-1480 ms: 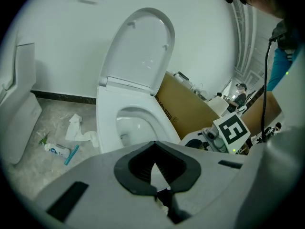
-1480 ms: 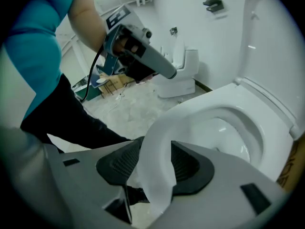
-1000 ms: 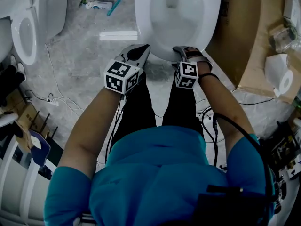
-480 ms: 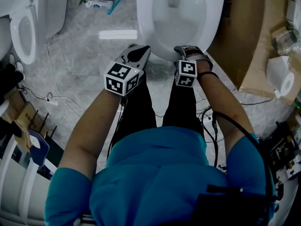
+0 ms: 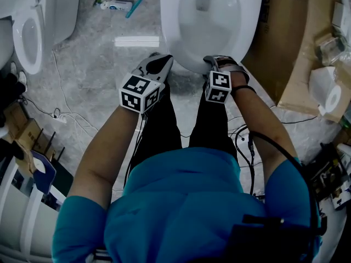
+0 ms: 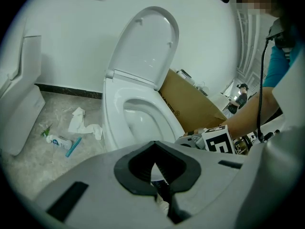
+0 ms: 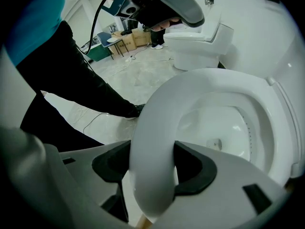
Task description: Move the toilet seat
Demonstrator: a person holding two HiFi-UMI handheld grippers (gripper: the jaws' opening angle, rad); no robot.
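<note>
The white toilet (image 5: 208,21) stands in front of me with its lid (image 6: 143,46) upright against the wall. The seat ring (image 7: 157,142) lies down on the bowl. My right gripper (image 5: 213,60) is at the bowl's front edge. Its jaws (image 7: 152,168) have just been closing, and the front of the seat ring fills the gap between the black pads, touching both. My left gripper (image 5: 160,60) hovers just left of the bowl's front, apart from it. Its jaws (image 6: 155,168) are shut with nothing between them.
A second toilet (image 5: 27,34) stands at the far left. A cardboard box (image 5: 285,43) sits right of the bowl, with a paper roll (image 5: 329,92) beyond. A tube and a toothbrush (image 5: 115,5) lie on the floor, and cables (image 5: 66,114) run along it.
Both grippers stay at the toilet's front edge. Only the head view drifts slightly.
</note>
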